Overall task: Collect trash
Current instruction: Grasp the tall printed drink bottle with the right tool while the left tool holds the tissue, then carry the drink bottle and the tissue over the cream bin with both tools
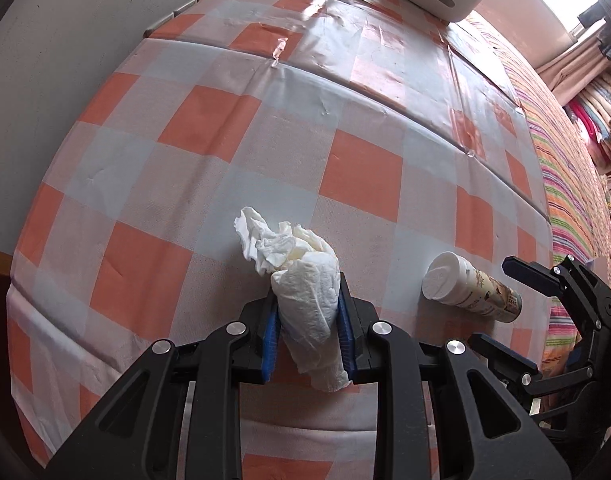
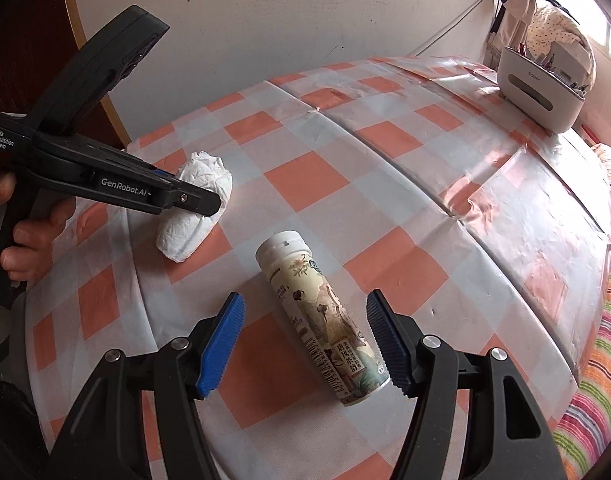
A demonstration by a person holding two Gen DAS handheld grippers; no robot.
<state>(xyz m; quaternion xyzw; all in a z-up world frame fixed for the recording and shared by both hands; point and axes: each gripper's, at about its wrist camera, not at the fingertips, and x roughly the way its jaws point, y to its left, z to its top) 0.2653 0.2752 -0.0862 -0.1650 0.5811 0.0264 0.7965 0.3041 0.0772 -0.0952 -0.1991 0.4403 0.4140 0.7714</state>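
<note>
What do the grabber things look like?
Each hand-held gripper is black plastic with silver screws and two ridged blue pads. The left hand-held gripper carries white lettering: "GenRobot.AI" and "Data Acquisition System". The right hand-held gripper looks the same.

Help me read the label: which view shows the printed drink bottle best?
The right wrist view: the white-capped printed drink bottle lies full-length between the open right gripper. The left wrist view shows it small, mostly cap-on, at the edge.

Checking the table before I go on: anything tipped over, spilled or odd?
The printed drink bottle with a white cap lies on its side on the orange-checked tablecloth, between the right gripper's open jaws. No spill shows. The crumpled white tissue is clamped in the left gripper.
</note>
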